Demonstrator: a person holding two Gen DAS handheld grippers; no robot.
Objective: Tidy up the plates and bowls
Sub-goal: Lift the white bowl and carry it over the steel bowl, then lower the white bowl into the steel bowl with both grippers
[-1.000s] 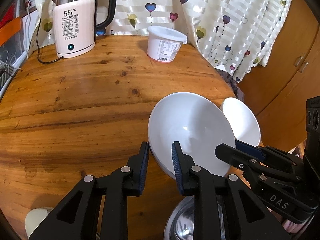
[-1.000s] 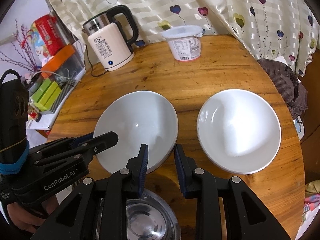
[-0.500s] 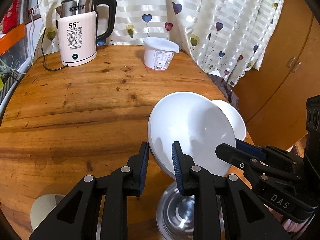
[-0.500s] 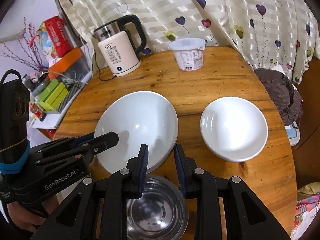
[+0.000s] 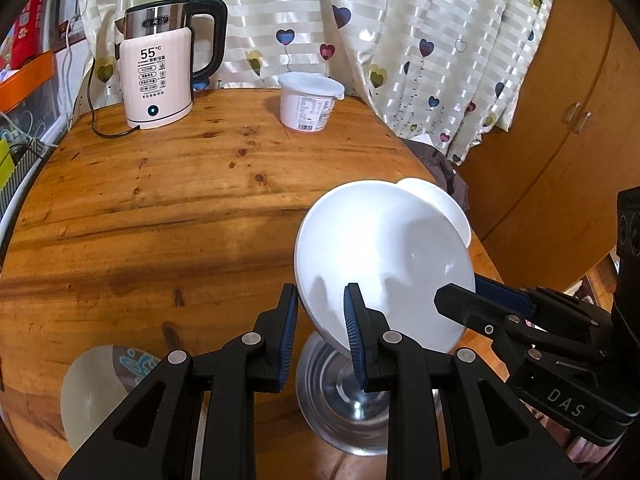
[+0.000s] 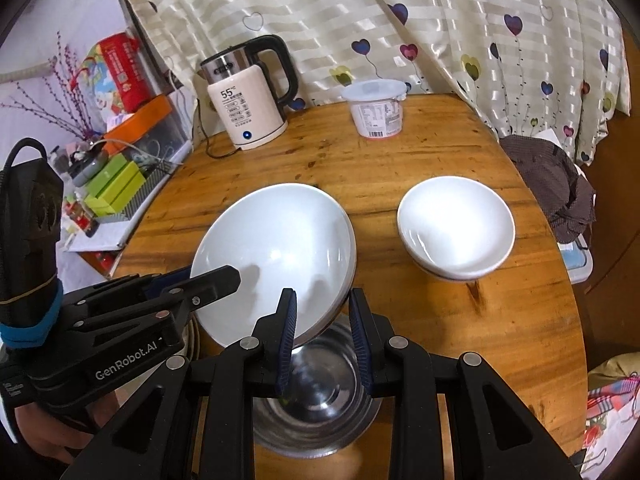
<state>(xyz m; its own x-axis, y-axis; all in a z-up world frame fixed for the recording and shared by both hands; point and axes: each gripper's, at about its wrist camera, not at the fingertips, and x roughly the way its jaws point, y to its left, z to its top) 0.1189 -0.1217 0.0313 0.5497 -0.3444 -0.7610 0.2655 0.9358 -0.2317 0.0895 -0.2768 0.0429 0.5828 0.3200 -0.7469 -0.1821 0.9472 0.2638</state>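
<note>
Large white plate (image 6: 276,248) is off the tabletop (image 6: 400,168), tilted, its rim pinched by left hand-held gripper (image 5: 320,332) and right hand-held gripper (image 6: 322,330), w/ steel bowl (image 6: 316,392) directly below both. Likely glazed ceramic: stiff, slick, fragile, moderately heavy; grip rim at opposite edges, approx. level.
</note>
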